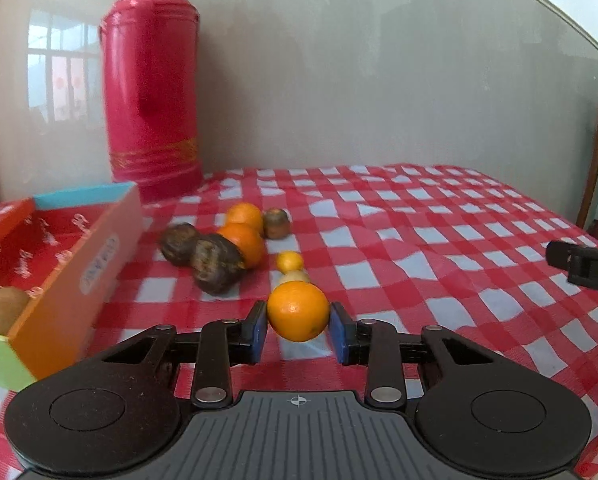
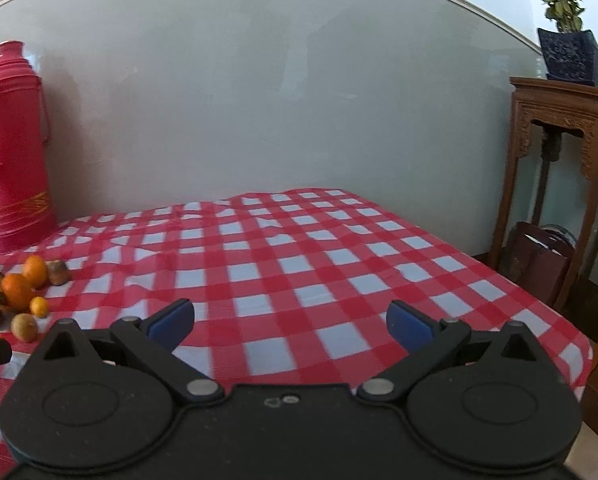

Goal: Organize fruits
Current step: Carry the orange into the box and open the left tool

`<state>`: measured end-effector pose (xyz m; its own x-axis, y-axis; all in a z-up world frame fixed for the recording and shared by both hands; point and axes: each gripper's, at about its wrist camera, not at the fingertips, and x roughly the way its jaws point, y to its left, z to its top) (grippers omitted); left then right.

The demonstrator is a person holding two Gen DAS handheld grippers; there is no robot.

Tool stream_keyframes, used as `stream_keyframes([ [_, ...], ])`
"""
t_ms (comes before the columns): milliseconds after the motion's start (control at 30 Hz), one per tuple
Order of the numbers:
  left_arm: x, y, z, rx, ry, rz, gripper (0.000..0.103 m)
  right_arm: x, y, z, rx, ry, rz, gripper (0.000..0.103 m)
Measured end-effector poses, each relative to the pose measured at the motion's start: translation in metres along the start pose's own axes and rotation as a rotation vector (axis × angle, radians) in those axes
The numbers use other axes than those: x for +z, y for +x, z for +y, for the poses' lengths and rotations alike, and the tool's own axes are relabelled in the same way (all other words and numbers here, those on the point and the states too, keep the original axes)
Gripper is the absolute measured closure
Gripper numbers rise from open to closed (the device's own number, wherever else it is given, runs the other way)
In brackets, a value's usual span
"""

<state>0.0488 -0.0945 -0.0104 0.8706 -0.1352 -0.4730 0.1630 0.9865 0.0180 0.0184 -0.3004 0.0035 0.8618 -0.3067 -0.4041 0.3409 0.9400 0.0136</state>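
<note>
Left wrist view shows the left gripper (image 1: 298, 330) closed on an orange (image 1: 298, 311), with one blue pad (image 1: 259, 330) pressed on each side of the fruit, above the red and white checked tablecloth (image 1: 419, 240). Just behind this orange lies a small pale fruit (image 1: 297, 277), mostly hidden by it, and behind that a small yellow-orange fruit (image 1: 290, 261). Farther behind the held orange is a group of fruits close together: two more oranges (image 1: 243, 242), two dark wrinkled fruits (image 1: 215, 266) to the left of them, and one brownish fruit (image 1: 276, 223) to the right. To the left of the held orange stands a cardboard box (image 1: 79, 264) with orange, red and blue walls, and a kiwi (image 1: 3, 309) lies inside its near corner. Behind the box, against the wall, a tall red thermos (image 1: 151, 80) stands upright. At the right edge of this view a black part of the right gripper (image 1: 583, 268) is seen. Right wrist view shows the right gripper (image 2: 291, 322) with its fingers spread wide and nothing between them, over bare cloth, well to the right of the fruit group. Far right of the table stands a carved wooden stand (image 2: 559, 120) with a blue plant pot (image 2: 571, 56) on top.
</note>
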Motion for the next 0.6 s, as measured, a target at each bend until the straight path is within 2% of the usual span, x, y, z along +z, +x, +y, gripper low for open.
stream_keyframes([
  [400, 0.007, -0.033, 0.068, 0.097, -0.052, -0.088, 0.07, 0.005, -0.007, 0.059, 0.091, -0.054, -0.011, 0.006],
  [600, 0.008, -0.045, 0.112, 0.183, -0.104, -0.122, 0.07, 0.004, -0.01, 0.092, 0.14, -0.102, -0.016, 0.006],
])
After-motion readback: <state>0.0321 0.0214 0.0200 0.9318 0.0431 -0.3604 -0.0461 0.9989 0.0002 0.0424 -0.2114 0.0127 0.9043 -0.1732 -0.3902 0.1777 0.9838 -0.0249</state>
